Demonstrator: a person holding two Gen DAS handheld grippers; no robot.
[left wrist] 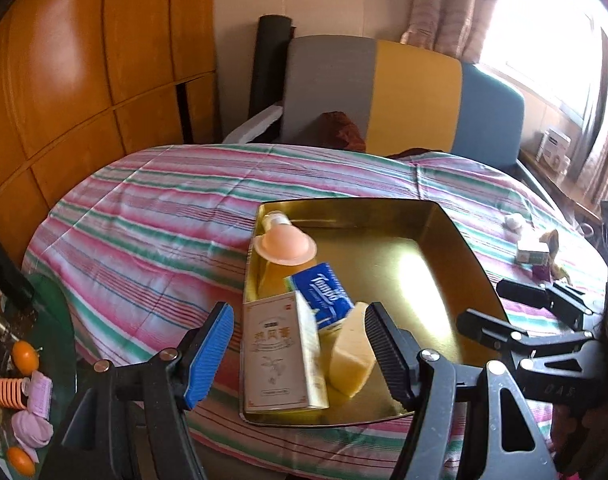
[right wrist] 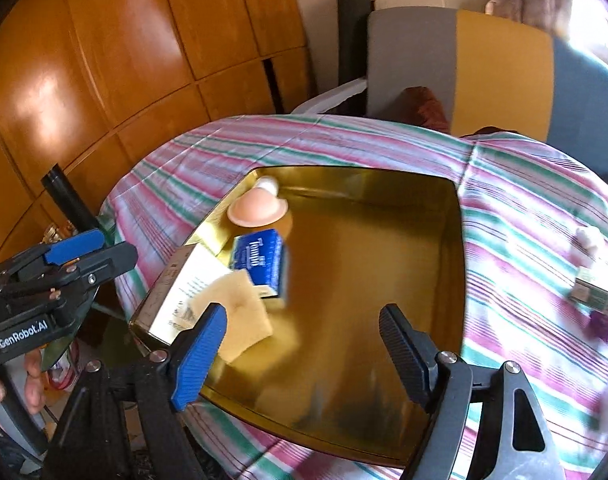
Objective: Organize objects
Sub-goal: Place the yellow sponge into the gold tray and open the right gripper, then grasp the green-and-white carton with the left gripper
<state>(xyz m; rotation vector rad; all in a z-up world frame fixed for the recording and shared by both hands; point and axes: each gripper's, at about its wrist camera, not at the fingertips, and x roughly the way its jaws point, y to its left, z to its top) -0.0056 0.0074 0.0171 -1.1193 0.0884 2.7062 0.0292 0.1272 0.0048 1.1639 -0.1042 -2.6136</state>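
Note:
A gold tray (left wrist: 444, 264) (right wrist: 384, 248) lies on a striped cloth. Along its left side are a bottle of yellow liquid with a peach cap (left wrist: 284, 246) (right wrist: 258, 210), a blue tissue pack (left wrist: 324, 294) (right wrist: 262, 262), a cream box (left wrist: 276, 356) (right wrist: 184, 292) and a yellow sponge (left wrist: 352, 356) (right wrist: 244, 316). My left gripper (left wrist: 300, 344) hovers open over the box and sponge, its pads clear of them; it also shows at the tray's left edge (right wrist: 114, 246). My right gripper (right wrist: 304, 344) stands open over the tray's bare near part, nothing between its fingers, and shows beside the tray (left wrist: 484, 306).
A small green-and-white box (left wrist: 532, 256) (right wrist: 596, 292) and a white puff (left wrist: 514, 222) (right wrist: 590, 238) lie on the cloth right of the tray. A low side table (left wrist: 60, 320) with oranges and pink items stands at left. Wooden cupboards and a grey-yellow-blue seat back rise behind.

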